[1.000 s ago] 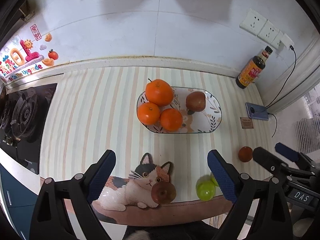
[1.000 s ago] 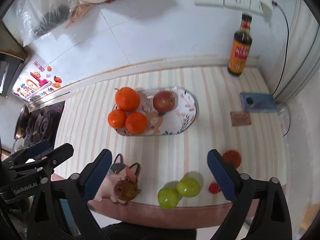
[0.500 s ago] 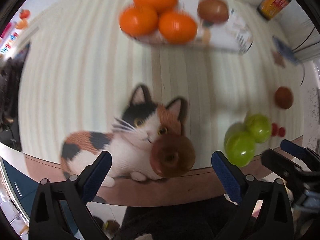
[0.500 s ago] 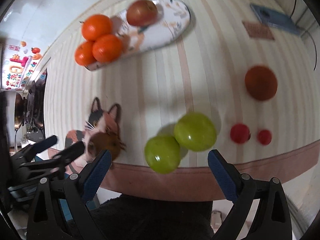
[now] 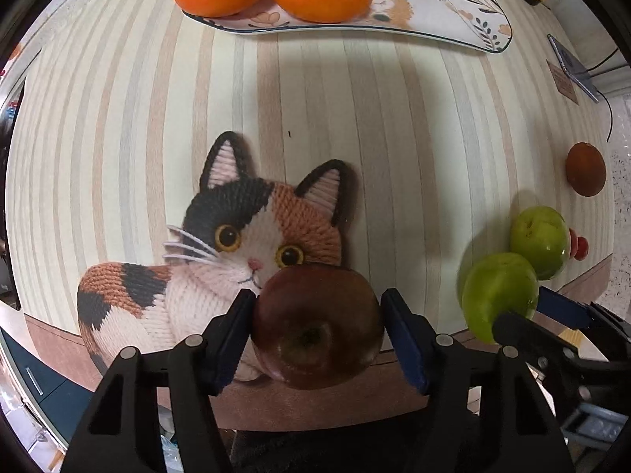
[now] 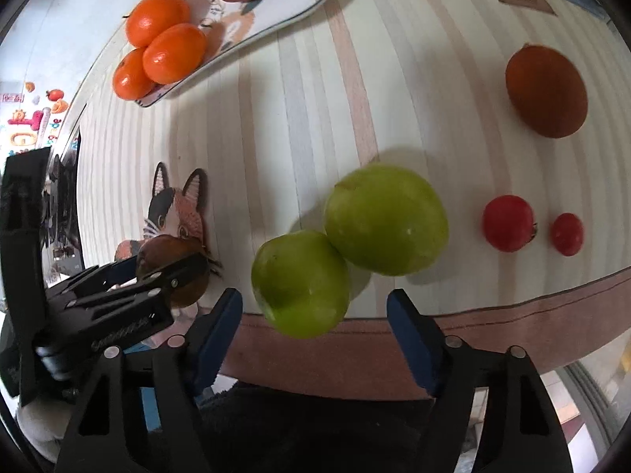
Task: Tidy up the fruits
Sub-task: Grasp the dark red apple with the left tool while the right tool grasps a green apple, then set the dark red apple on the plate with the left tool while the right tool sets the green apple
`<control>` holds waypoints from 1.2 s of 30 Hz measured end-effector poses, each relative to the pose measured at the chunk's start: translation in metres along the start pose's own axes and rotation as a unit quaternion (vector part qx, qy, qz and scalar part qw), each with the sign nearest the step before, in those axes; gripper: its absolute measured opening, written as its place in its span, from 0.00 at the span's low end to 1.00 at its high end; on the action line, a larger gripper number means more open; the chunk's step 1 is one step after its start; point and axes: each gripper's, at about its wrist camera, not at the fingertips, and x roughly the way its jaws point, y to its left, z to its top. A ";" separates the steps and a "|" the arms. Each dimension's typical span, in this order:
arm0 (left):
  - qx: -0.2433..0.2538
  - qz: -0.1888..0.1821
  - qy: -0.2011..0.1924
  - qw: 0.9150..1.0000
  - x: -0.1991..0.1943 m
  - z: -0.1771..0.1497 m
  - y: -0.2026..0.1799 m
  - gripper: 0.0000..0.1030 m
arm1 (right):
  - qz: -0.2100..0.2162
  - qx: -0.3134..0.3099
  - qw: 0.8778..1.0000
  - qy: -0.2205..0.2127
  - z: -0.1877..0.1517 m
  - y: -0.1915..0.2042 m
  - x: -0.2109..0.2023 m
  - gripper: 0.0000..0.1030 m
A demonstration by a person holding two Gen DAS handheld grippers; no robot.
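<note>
Left gripper (image 5: 317, 329) clamped on dark red-brown round apple (image 5: 317, 327) at the near edge of the striped mat (image 5: 355, 118), over the calico cat print (image 5: 221, 252); both blue pads touch its sides. Apple's dimple faces the camera, so its core axis runs along the fingers. Right gripper (image 6: 315, 329) jaws apart, straddling the nearer green apple (image 6: 300, 283), which touches the second green apple (image 6: 386, 218); pads not touching it. Oval floral plate (image 5: 473, 19) with oranges sits further back.

Striped counter (image 5: 355, 118), plate (image 5: 453, 19), green apples (image 6: 384, 218)
</note>
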 end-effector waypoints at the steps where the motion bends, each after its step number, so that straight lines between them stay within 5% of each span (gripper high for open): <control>1: -0.001 -0.001 0.000 1.000 0.000 -0.001 0.000 0.62 | 0.003 0.002 1.000 -0.001 0.002 0.000 0.004 0.74; 7: -0.005 -0.006 0.004 1.000 0.003 -0.003 -0.004 0.62 | 0.015 0.016 1.000 0.012 0.009 -0.001 0.025 0.71; 11: -0.004 -0.006 0.005 1.000 0.001 0.000 0.000 0.62 | 0.016 0.008 1.000 0.007 0.012 0.005 0.028 0.58; 19: -0.003 -0.012 0.001 1.000 -0.009 0.008 0.007 0.61 | 0.015 -0.002 1.000 0.005 0.013 0.012 0.028 0.58; 27: -0.007 -0.039 -0.041 0.998 -0.058 0.024 0.009 0.61 | 0.052 -0.003 0.999 -0.010 0.018 0.019 0.000 0.57; 36: -0.011 -0.072 -0.104 0.992 -0.131 0.087 0.008 0.61 | 0.086 0.008 0.994 -0.069 0.065 0.012 -0.060 0.57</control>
